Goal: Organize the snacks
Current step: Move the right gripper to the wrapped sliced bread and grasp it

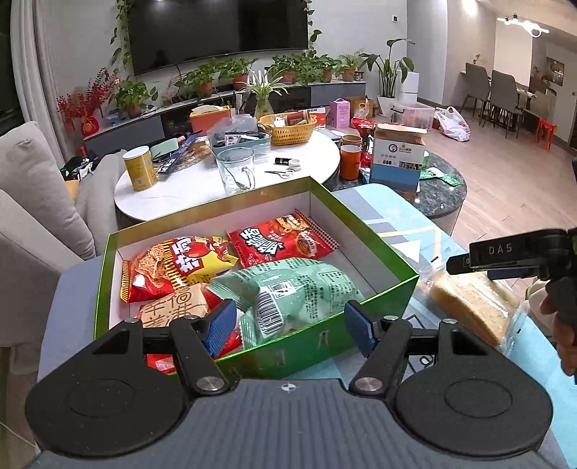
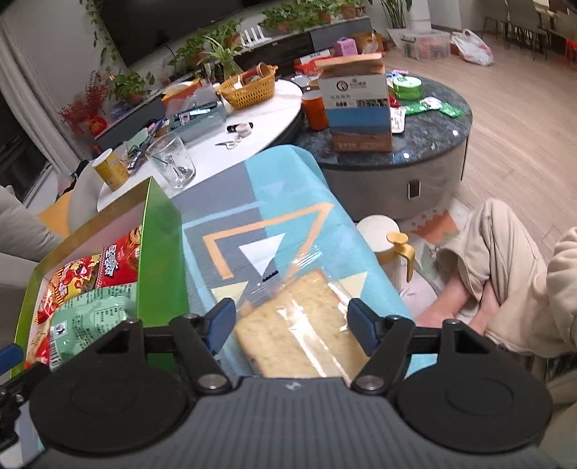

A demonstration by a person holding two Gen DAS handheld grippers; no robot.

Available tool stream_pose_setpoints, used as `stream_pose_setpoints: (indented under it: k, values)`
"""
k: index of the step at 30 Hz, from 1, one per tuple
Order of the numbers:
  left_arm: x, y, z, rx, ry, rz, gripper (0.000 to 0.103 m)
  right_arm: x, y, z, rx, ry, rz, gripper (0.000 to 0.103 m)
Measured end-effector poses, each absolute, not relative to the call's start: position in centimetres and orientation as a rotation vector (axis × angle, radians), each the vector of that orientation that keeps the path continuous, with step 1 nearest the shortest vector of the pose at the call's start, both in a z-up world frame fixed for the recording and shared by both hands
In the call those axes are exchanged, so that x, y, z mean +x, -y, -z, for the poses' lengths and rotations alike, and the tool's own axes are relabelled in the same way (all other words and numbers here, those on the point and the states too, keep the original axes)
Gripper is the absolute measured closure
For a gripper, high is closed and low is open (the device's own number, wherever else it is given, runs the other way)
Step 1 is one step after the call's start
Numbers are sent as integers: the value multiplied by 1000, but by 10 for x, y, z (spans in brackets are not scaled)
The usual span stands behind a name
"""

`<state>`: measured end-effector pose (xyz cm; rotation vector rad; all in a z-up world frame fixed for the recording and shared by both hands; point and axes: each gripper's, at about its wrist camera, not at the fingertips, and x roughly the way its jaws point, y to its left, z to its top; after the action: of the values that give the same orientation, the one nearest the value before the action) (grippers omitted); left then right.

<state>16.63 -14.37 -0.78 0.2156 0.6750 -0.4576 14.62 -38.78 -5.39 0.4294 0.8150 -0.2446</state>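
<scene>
"das" lettering on right claw (image 1: pixel 455 266), spread over wrapped bread (image 2: pixel 299 324).

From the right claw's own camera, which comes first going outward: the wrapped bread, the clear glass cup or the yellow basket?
1. Wrapped bread, between the open right claw's fingers.
2. Clear glass cup, farther out, left, on the white table.
3. Yellow basket, farthest, behind the cup.

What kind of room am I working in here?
Most likely a home living room: a wall-mounted television above a low cabinet lined with potted plants, a sofa to the side, and a cluttered round coffee table just beyond the green snack box.
</scene>
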Motion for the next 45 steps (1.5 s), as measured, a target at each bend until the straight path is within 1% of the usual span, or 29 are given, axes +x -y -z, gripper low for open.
stream_pose_setpoints:
  k: [1, 4, 12, 17, 19, 27, 29, 33, 39, 42, 45]
  values:
    - [165, 144, 8, 214, -674, 461, 39, 146, 388, 55, 416, -821, 252, 38]
    - [163, 144, 8, 215, -672, 467, 39, 143, 389, 57, 406, -823, 257, 38]
    - [161, 144, 13, 209, -689, 474, 39, 142, 399, 71, 475, -864, 227, 36]
    - [158, 143, 16, 202, -701, 479, 39, 126, 378, 66, 426, -885, 133, 36]
    - [156, 142, 18, 200, -703, 479, 39, 118, 367, 64, 385, -886, 105, 39]
    - [149, 129, 29, 193, -741, 461, 39, 97, 317, 62, 280, -925, -36, 39]
    - [146, 123, 32, 185, -754, 453, 39, 95, 311, 61, 307, -945, -68, 38]
    - [139, 112, 39, 171, -786, 443, 39, 91, 300, 63, 437, -1022, -349, 39]
    - [127, 107, 43, 150, -817, 475, 39, 94, 307, 41, 297, -934, -223, 39]
    - [124, 117, 45, 121, -852, 524, 39, 103, 316, 34, 251, -888, -194, 39]
    - [118, 133, 49, 126, -877, 573, 39, 118, 324, 34, 201, -886, -128, 39]
